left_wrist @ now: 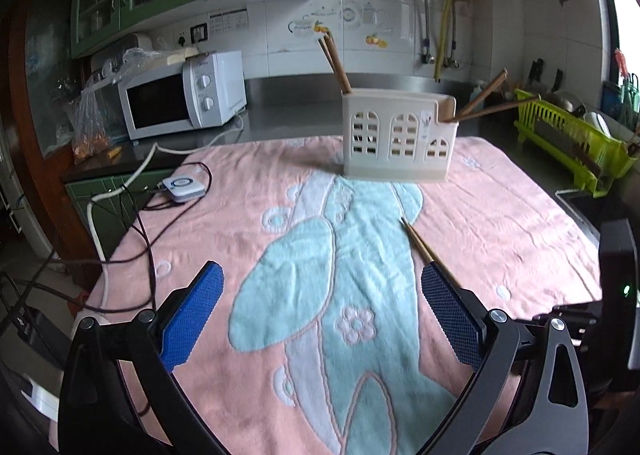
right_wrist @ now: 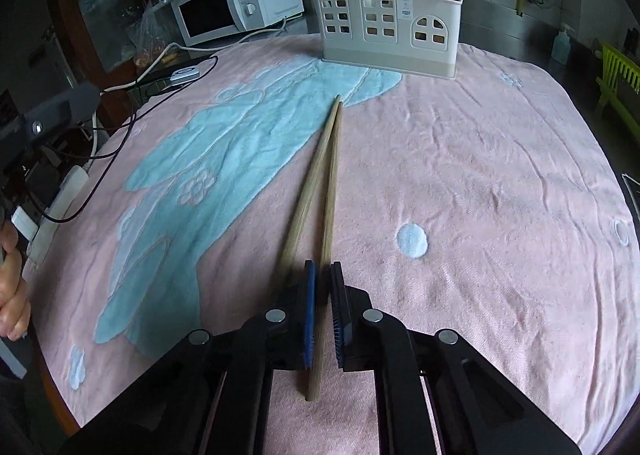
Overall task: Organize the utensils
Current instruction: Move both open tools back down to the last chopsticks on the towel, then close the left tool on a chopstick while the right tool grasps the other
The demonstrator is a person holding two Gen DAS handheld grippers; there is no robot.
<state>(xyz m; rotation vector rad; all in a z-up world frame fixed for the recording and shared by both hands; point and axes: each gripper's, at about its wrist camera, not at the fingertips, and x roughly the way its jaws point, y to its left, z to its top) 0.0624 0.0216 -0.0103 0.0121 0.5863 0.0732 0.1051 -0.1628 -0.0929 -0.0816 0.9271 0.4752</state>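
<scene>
A cream utensil holder (left_wrist: 398,139) with arched cut-outs stands at the far side of a pink and blue towel (left_wrist: 500,231); it also shows in the right wrist view (right_wrist: 390,25). Wooden chopsticks stick out of its left (left_wrist: 336,63) and right (left_wrist: 486,101) compartments. Two loose wooden chopsticks (right_wrist: 320,183) lie on the towel, tips towards the holder. My right gripper (right_wrist: 323,275) is nearly shut around the right-hand chopstick near its thick end; the other lies just left of the fingers. My left gripper (left_wrist: 320,287) is open and empty above the towel, the chopsticks (left_wrist: 420,245) beside its right finger.
A white microwave (left_wrist: 184,95) with plastic bags stands at the back left. Cables and a small white device (left_wrist: 184,185) lie at the towel's left edge. A green dish rack (left_wrist: 568,135) stands at the right. A hand (right_wrist: 12,287) shows at the left edge.
</scene>
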